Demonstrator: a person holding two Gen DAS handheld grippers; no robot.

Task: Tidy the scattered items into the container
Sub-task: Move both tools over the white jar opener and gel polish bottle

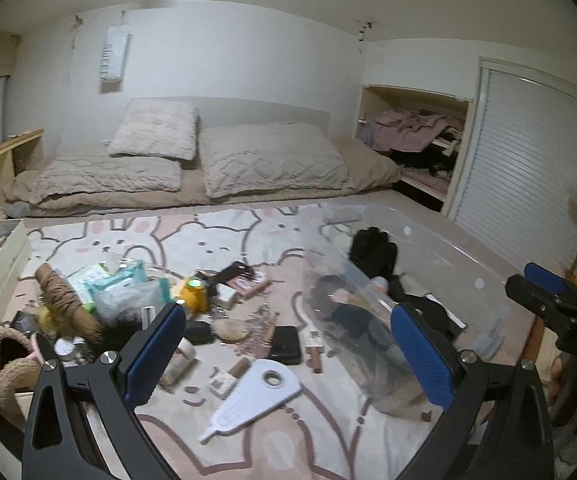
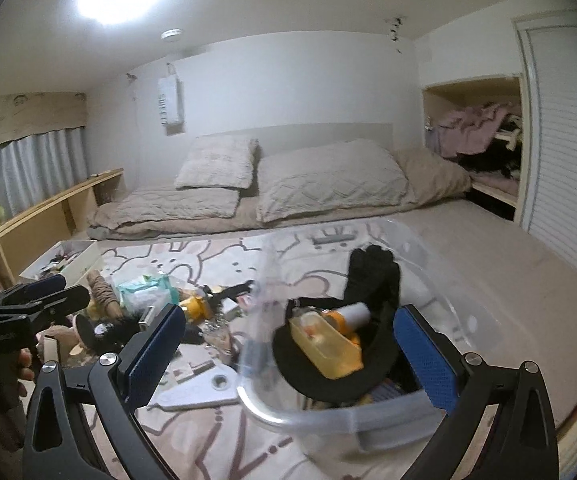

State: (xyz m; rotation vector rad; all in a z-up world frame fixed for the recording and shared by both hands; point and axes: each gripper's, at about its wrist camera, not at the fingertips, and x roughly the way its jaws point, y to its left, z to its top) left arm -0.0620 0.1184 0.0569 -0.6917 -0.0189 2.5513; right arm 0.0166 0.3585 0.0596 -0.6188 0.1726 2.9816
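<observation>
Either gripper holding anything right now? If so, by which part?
Nothing is held. The left gripper and the right gripper are both open with nothing between their pads; the right one hangs over the clear container.

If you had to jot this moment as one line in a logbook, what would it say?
left gripper: open, empty, over rug clutter | right gripper: open, empty, above clear bin | bin: holds black glove, yellow box | white tool: on rug
</observation>
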